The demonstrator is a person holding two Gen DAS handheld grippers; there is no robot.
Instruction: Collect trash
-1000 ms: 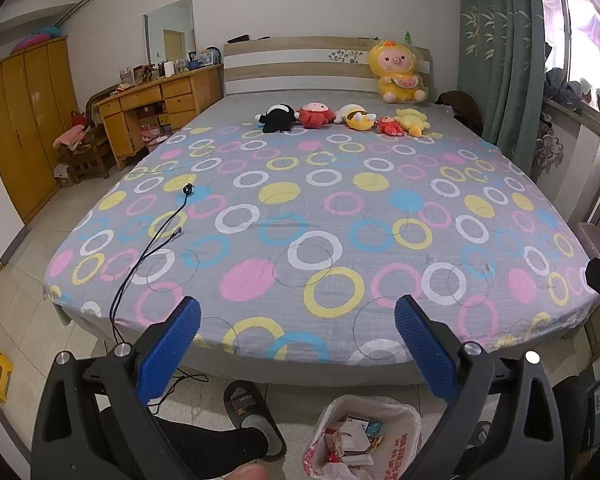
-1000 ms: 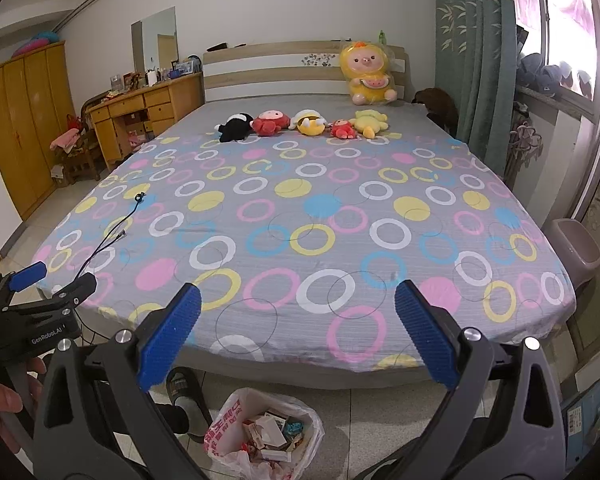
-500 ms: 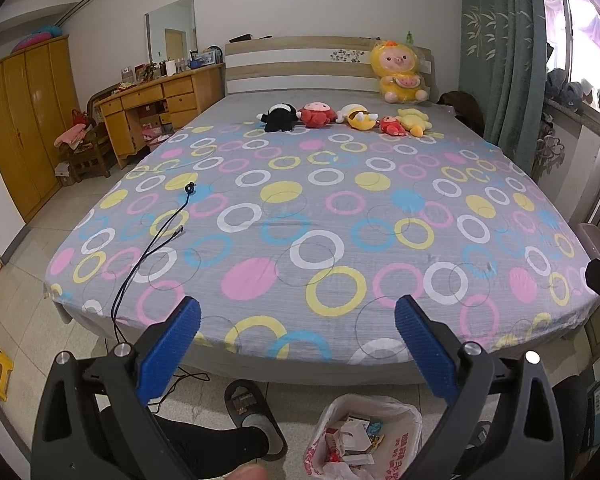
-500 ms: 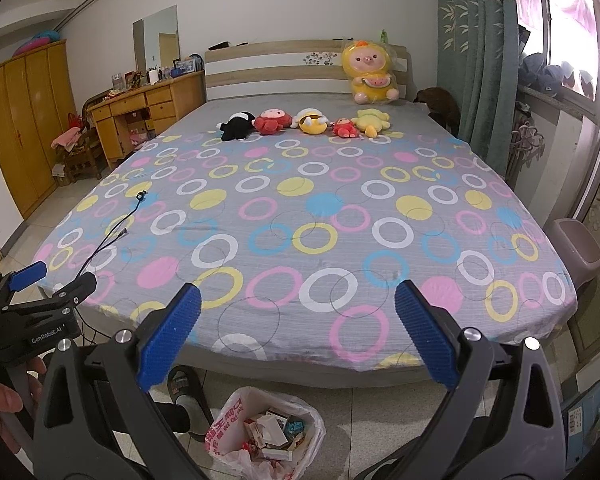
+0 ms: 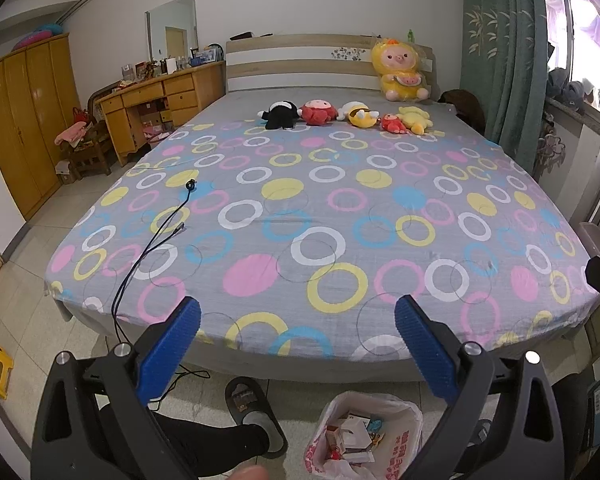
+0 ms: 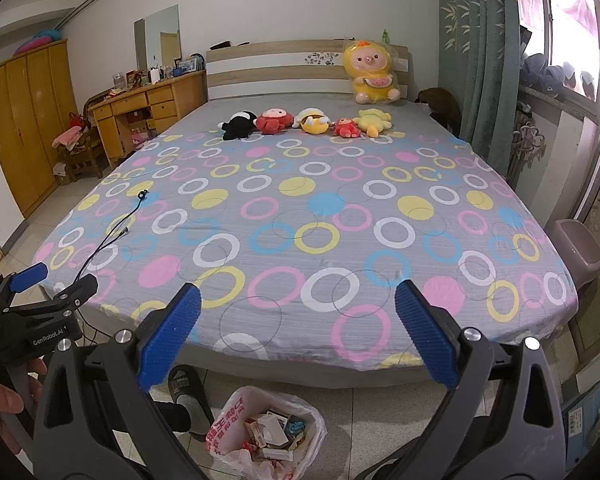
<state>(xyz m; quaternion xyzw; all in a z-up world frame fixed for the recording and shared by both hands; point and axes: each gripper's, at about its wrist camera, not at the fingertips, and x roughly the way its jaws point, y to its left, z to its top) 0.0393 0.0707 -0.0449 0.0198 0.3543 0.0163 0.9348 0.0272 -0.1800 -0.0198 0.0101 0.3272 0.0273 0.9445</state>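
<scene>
A white plastic bag with red print stands open on the tiled floor at the foot of the bed, filled with small boxes and wrappers. My left gripper hangs above and behind it, open, with nothing between its blue pads. My right gripper is open and empty too, held over the bed's foot edge with the bag below it. The left gripper's fingers show at the left edge of the right wrist view. No loose trash shows on the bedsheet.
A wide bed with a grey ring-patterned sheet carries a black cable on its left side and plush toys near the headboard. A person's slippered foot stands beside the bag. A desk, wardrobe and pink bin line the sides.
Both views have shifted very slightly; the grippers stay open and the bag, bed and foot have not moved.
</scene>
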